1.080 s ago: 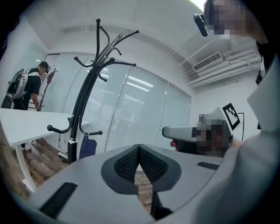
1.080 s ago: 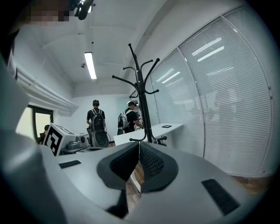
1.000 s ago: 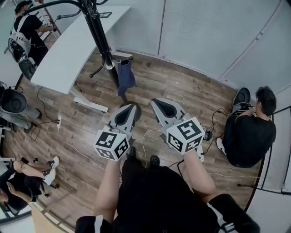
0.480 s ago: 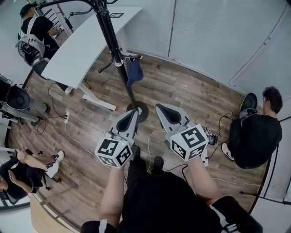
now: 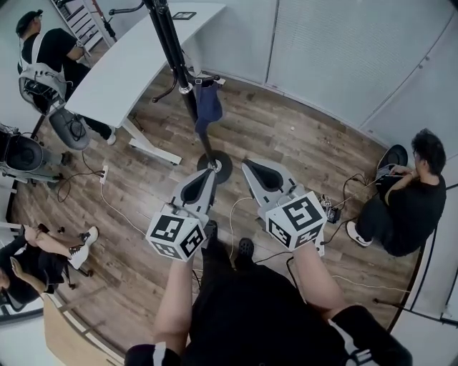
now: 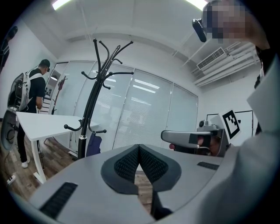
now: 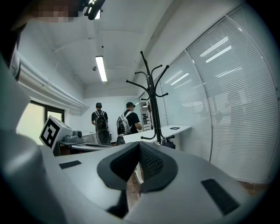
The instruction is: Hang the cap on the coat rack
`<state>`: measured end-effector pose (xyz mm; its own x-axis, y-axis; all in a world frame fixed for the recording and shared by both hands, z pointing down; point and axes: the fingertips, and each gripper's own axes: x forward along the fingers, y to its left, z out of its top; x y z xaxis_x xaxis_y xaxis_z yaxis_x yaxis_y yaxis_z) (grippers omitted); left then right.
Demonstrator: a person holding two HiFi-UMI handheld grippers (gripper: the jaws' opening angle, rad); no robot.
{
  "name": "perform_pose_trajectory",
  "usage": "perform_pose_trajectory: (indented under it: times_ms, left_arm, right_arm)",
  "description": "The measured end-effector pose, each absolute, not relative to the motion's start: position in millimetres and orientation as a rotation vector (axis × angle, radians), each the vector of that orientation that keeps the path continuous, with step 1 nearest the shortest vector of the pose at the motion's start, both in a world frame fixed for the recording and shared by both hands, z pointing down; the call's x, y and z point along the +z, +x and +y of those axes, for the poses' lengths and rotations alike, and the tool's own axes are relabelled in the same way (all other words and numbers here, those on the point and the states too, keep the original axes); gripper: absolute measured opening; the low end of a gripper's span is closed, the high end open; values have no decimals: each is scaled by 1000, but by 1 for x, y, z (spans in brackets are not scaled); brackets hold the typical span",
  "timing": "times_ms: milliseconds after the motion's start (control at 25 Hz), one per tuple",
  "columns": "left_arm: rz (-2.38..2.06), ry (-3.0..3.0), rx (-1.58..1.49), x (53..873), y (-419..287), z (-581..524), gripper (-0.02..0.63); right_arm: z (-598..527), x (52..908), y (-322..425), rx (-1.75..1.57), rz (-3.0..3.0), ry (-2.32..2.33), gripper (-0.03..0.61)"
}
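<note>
Open wood floor (image 5: 286, 136) ahead, coat rack (image 5: 176, 58) standing centre, white table (image 5: 122, 71) beside it, seated person (image 5: 406, 207) right

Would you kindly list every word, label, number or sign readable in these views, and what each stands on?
None can be read.
The marker cube on the left hand-held gripper and the one on the right hand-held gripper: black-and-white square patterns, no letters.
The dark flat item on the white table: too small to read.
</note>
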<state>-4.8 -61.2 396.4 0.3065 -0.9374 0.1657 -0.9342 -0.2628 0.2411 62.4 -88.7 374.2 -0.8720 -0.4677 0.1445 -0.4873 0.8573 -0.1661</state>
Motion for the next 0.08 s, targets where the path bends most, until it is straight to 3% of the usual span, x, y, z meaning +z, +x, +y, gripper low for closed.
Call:
perform_pose_trajectory:
  times_ms: [80]
  left_arm:
    - [-1696,2284,-19,397,-6,-61,15]
  right_arm:
    - [-89,373,62,294,-2931,755,31]
